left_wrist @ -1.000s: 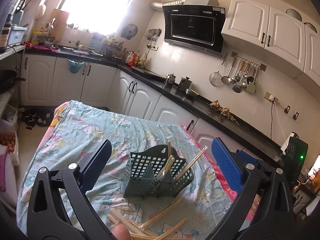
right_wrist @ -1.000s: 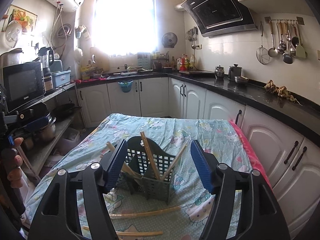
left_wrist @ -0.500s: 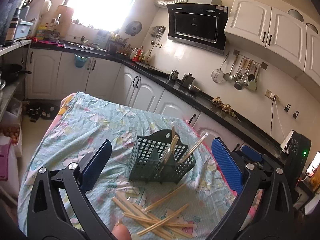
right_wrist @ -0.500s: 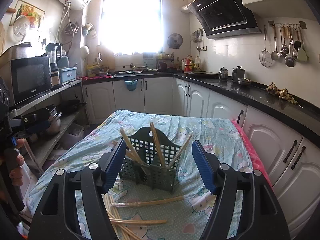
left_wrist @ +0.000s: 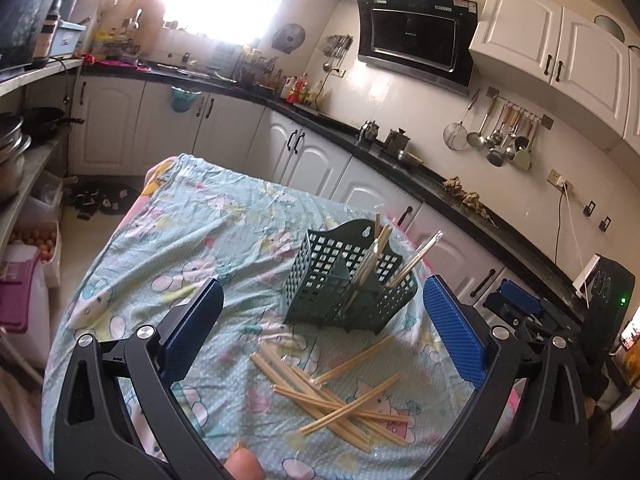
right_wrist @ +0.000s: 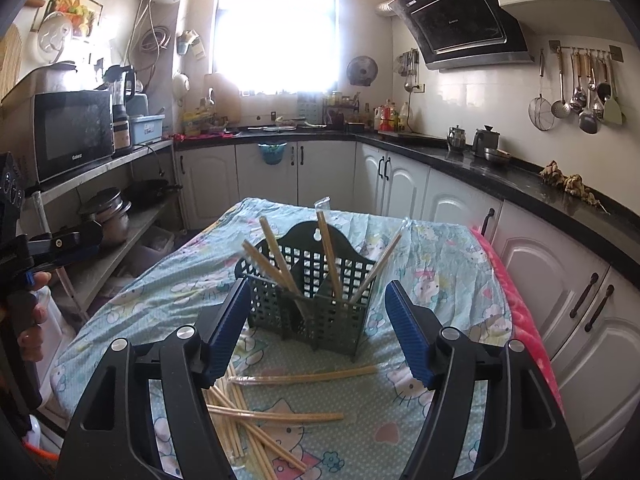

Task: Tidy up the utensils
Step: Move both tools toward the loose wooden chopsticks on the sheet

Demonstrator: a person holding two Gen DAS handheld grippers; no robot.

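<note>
The left gripper (left_wrist: 320, 328) hangs above the cloth-covered surface (left_wrist: 192, 240) with its blue pads spread wide and nothing between them. The right gripper (right_wrist: 316, 324) is likewise spread apart and empty, its pads flanking the view of the green utensil basket (right_wrist: 316, 300). The basket stands upright toward the far right part of the surface, with several wrapped chopsticks (right_wrist: 328, 252) leaning out of its compartments. A loose pile of chopsticks (left_wrist: 340, 396) lies criss-crossed on the cloth just in front of the basket, on its near side.
</note>
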